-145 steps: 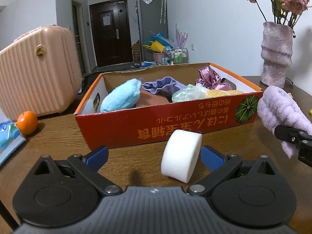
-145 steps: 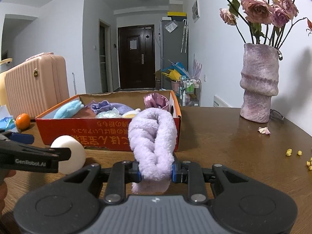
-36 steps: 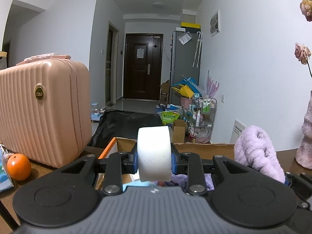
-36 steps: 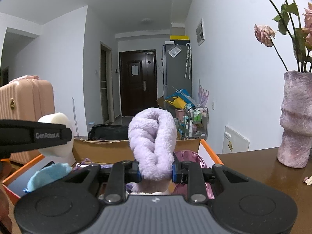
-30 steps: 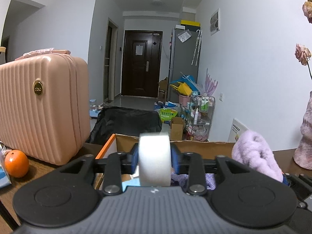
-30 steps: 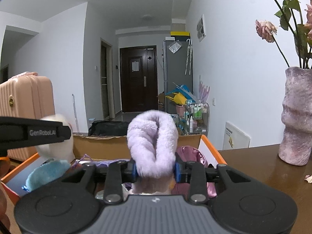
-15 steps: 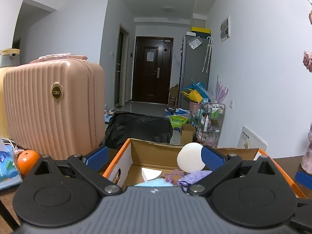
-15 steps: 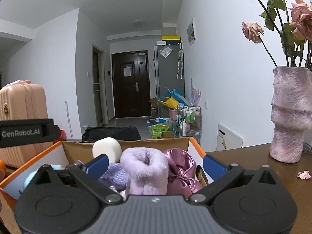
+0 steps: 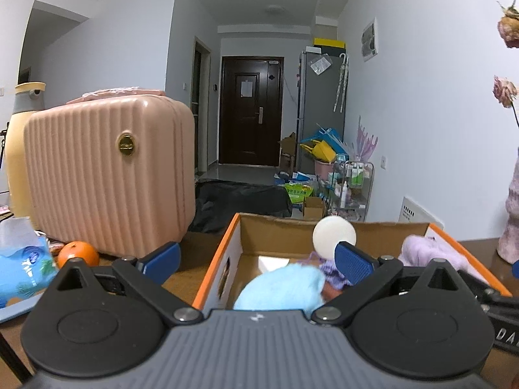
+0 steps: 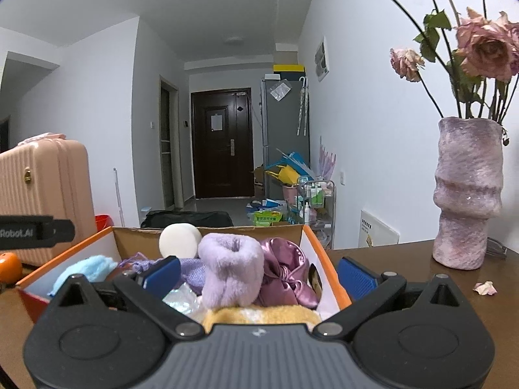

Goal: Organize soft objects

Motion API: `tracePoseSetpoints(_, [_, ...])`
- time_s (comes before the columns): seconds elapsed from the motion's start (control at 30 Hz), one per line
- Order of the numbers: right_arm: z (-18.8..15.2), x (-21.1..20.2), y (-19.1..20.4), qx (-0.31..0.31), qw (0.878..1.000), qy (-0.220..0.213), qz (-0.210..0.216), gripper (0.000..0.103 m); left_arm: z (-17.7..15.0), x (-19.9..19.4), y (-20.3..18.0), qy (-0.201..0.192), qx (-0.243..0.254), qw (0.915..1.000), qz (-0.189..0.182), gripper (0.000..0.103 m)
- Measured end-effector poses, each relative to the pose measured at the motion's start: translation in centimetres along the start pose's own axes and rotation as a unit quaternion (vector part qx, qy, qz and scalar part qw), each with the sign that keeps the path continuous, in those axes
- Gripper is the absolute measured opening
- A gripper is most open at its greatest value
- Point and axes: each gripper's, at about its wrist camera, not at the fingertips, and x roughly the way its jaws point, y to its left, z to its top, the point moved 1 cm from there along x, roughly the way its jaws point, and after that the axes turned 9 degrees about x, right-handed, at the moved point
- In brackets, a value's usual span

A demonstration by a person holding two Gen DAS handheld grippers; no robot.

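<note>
Both tongs stand wide apart and grip nothing, where a second ago each was clamped on its load: the left gripper [image 9: 256, 264] had the white foam puck pinched between its blue pads, and the right gripper [image 10: 258, 274] squeezed the lilac fluffy roll. The jaws of both have just been opening, and the two soft things now lie inside the orange-rimmed cardboard box [image 10: 311, 241]. The white foam puck [image 10: 180, 240] rests against the box's far wall, sitting up on the pile; in the left wrist view it [image 9: 334, 238] shows just behind the right-hand blue pad, not touched by it as far as one can tell. The lilac fluffy roll [image 10: 232, 270] sits upright in the middle of the box, its open end upward, pressed beside a shiny mauve satin bundle [image 10: 285, 275] and above a yellow towel [image 10: 259, 316] (only its top edge shows past the gripper body). A light blue plush piece [image 9: 282, 288] lies at the box's near left end. Outside the box, the pink suitcase [image 9: 107, 175] and the orange [image 9: 78, 254] stand on the table [image 10: 405, 269] as before, as does the purple vase [image 10: 467, 194].
</note>
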Motion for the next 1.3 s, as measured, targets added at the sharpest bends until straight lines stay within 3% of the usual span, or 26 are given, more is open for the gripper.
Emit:
tracePoseSetpoints(0.5, [-2.1, -10.6, -0.9, -0.009, 0.999, 0.015, 0.029, 0.103, -3.6, -9.1, 1.8, 0.013, 0.033, 0.9992, -0.021, 0.103])
tracePoseSetpoints(0.83, [-4.1, -19.9, -0.5, -0.021, 0.998, 0.026, 0.047, 0.103, -6.8, -18.6, 1.8, 0.021, 0.057, 0.9961, -0.063, 0.103])
tracePoseSetpoints(1.03, [-4.5, -25.8, -0.5, -0.011, 0.999, 0.032, 0.034, 0.103, -8.4, -24.5, 2.0, 0.026, 0.067, 0.9962, -0.049, 0.103])
tracePoseSetpoints(1.3, [-5.5, -34.3, -0.3, -0.015, 0.999, 0.033, 0.039, 0.103, -11.0, -33.1, 3.7, 0.008, 0.065, 0.9955, -0.068, 0.103])
